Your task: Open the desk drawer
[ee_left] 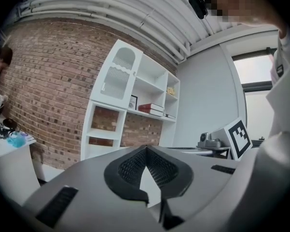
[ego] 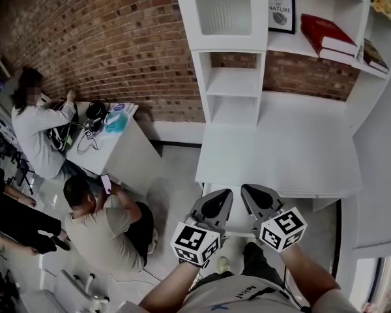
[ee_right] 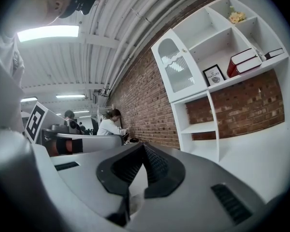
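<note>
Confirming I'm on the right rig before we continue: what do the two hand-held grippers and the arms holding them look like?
The left hand-held gripper and the right hand-held gripper match: smooth grey shells, each with a black teardrop inset of ribbed pads, and a white cube printed with black square markers. The forearms are bare below a light grey shirt.

Head view: high above, facing steeply down over desk (ego: 280,149) front edge; left gripper (ego: 223,195) and right gripper (ego: 249,191) near bottom edge.
Left gripper view: close behind own jaws, facing level toward shelf unit (ee_left: 117,81), brick wall (ee_left: 53,81).
Right gripper view: likewise, shelf unit at right.
All three share red books (ego: 326,38), framed picture (ego: 281,12).
</note>
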Demonstrator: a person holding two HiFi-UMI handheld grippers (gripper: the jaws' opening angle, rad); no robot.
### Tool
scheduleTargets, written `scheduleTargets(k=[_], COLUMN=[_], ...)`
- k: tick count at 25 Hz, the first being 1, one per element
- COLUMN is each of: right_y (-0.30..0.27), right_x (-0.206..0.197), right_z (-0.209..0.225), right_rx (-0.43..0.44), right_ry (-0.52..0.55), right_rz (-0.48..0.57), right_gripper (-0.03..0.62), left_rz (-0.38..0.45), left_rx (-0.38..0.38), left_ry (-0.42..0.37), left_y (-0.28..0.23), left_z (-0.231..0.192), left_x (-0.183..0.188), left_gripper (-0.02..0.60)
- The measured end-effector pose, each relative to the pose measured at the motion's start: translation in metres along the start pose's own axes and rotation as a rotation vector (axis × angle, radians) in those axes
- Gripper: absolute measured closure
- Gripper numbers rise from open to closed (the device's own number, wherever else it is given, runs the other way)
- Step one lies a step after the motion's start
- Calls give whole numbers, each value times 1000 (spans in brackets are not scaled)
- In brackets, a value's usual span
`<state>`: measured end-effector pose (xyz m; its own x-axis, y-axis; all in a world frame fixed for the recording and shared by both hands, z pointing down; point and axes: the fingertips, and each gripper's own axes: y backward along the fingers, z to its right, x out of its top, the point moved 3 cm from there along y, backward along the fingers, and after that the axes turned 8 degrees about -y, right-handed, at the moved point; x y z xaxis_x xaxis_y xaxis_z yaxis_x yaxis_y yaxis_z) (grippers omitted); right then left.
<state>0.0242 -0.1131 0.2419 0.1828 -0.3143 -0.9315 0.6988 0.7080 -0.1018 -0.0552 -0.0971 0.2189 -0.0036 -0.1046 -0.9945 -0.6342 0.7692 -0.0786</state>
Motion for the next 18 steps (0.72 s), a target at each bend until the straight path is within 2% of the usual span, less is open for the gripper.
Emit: scheduleTargets(k=[6, 18], right_y=[-21, -61], right_x=[5, 2], right_z=[8, 22], right_rx=[52, 97], right_ry=[19, 19], right_rz=[-30, -71], right_gripper=[577, 577], left_rz=[1, 0], left_rx=[47, 115], left_ry=[10, 27], left_y=[-12, -28], left_z=[-18, -55], left_x=[4, -3], left_gripper=[569, 569])
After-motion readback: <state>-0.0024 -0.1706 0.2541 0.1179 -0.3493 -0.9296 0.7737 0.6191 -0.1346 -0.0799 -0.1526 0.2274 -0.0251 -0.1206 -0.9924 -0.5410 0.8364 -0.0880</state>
